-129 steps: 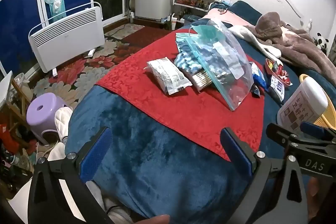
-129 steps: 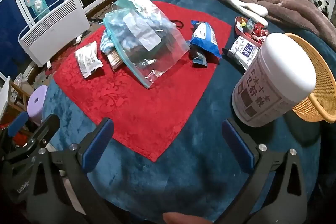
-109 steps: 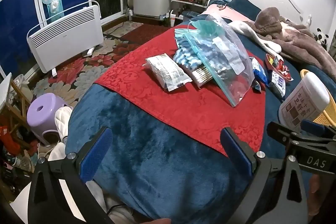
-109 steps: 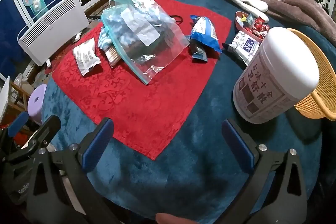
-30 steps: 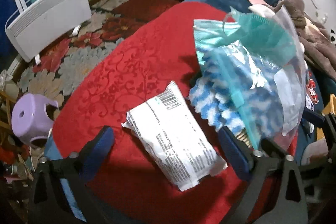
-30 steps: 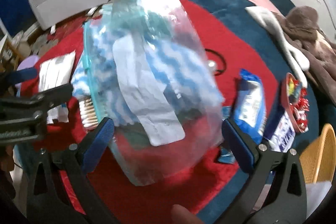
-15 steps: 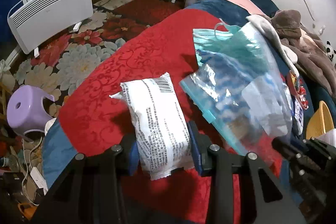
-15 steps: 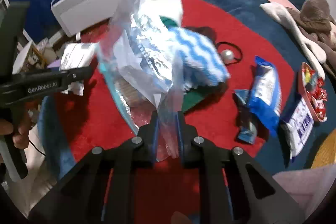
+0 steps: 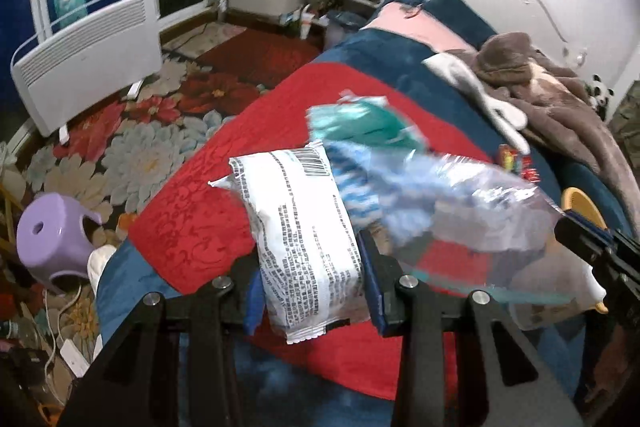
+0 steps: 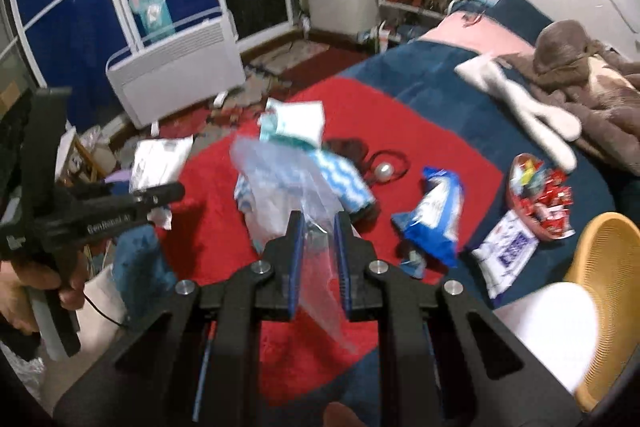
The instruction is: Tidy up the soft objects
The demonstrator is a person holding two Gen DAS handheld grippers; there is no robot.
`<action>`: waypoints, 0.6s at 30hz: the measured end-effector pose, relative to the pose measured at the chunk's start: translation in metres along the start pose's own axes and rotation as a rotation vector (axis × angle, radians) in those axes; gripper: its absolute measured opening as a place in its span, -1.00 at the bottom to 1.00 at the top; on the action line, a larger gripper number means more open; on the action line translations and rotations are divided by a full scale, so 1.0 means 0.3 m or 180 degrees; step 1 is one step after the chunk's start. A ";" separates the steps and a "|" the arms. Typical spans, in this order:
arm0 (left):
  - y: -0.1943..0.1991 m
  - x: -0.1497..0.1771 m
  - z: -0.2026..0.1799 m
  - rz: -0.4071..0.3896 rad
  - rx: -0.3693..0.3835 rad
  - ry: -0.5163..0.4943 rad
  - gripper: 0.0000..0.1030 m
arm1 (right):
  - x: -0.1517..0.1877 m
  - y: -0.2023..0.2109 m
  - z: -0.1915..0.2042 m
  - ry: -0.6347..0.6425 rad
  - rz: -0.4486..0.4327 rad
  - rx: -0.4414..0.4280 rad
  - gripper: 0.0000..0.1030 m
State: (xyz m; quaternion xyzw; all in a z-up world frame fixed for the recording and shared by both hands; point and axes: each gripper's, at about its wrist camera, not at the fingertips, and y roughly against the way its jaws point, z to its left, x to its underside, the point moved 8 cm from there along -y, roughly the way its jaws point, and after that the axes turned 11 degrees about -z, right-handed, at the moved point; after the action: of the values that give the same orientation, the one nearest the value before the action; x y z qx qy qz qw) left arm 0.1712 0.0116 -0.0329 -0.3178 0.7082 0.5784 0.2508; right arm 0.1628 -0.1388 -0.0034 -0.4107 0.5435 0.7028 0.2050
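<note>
Left gripper (image 9: 312, 283) pinches the white packet (image 9: 300, 227), right gripper (image 10: 318, 259) pinches the clear bag (image 10: 288, 183) above the red cloth (image 10: 432, 131); the bag's mouth should face the packet before insertion.

A home bedroom: a blanket-covered bed (image 10: 420, 83), white panel heater (image 9: 86, 55) and floral rug (image 9: 132, 151).

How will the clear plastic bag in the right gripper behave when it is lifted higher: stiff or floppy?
Probably floppy: the clear plastic bag sags and creases beyond the right gripper. It looks light, thin film. It may slip, since only its edge is clamped.
</note>
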 end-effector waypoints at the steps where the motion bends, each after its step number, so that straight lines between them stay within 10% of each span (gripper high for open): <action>1: 0.022 -0.014 -0.036 -0.0037 0.0040 -0.0041 -0.19 | -0.009 0.020 -0.008 -0.0016 -0.0038 0.0018 -0.69; 13: 0.135 -0.062 -0.416 -0.0135 0.0477 -0.0478 -0.18 | -0.045 0.301 -0.207 -0.0242 -0.0387 0.0303 -0.70; 18: 0.125 0.020 -0.394 -0.0030 0.0341 -0.0564 -0.17 | 0.052 0.273 -0.200 -0.0260 -0.0012 0.0109 -0.57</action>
State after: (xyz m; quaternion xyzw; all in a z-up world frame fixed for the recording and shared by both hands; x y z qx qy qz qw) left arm 0.1408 -0.1002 0.0116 -0.2549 0.7116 0.5644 0.3318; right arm 0.1150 -0.2238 0.0285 -0.3791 0.5458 0.7092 0.2353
